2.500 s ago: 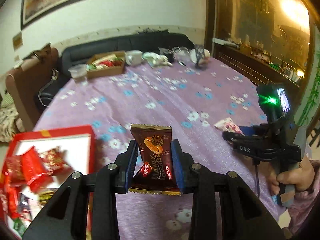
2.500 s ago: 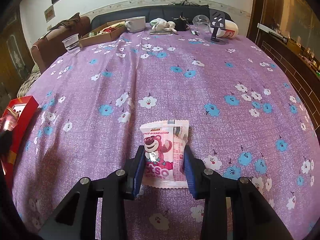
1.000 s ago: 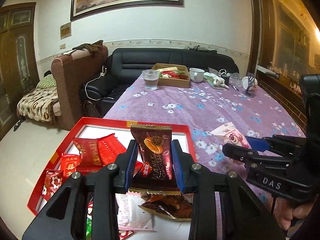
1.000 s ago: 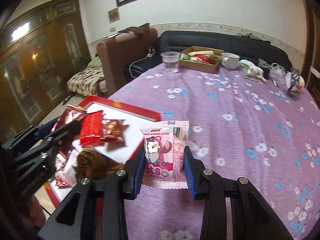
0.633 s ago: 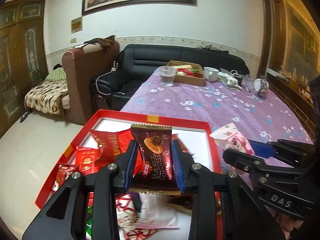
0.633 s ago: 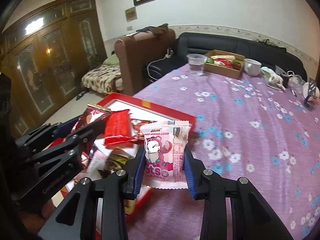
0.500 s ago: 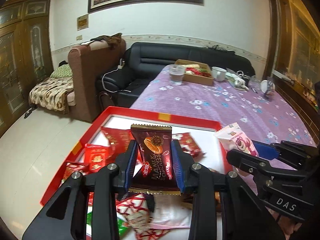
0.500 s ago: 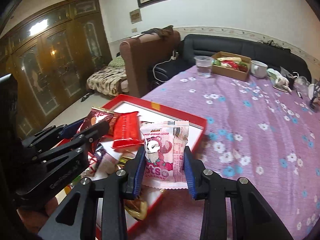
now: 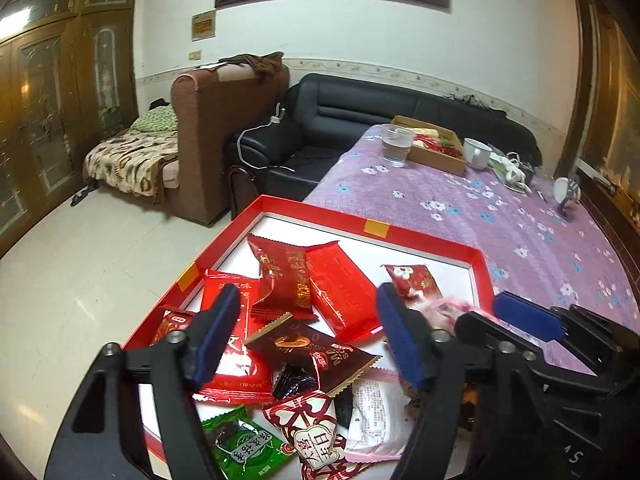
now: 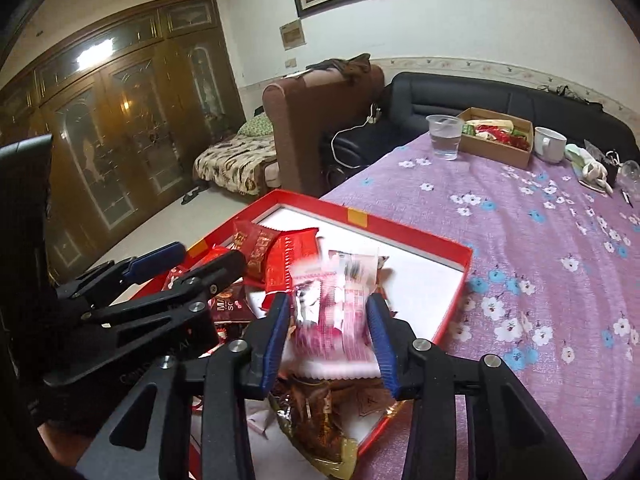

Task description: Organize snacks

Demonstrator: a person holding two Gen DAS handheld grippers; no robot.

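A red tray [image 9: 424, 241] with a white floor sits at the near edge of the purple table and holds several red, brown and green snack packets. My left gripper [image 9: 308, 328] is open above it; the brown snack packet [image 9: 312, 356] lies loose on the pile below the jaws. My right gripper [image 10: 328, 332] is open over the tray [image 10: 404, 232]; the pink bear packet [image 10: 332, 312] is blurred between the spread jaws, dropping free. The right gripper also shows at the right of the left wrist view [image 9: 516, 328], the left gripper at the left of the right wrist view [image 10: 172, 268].
A purple flowered tablecloth [image 10: 560, 248] covers the table. At its far end stand a plastic cup of water [image 10: 443, 136], a cardboard box of snacks [image 10: 496, 136] and a white mug [image 10: 550, 144]. A brown armchair [image 9: 224, 120] and black sofa [image 9: 360, 116] stand beyond.
Both grippers have opened over the tray. The brown packet has dropped from the left gripper onto the pile. The pink bear packet has left the right gripper's grip and is falling.
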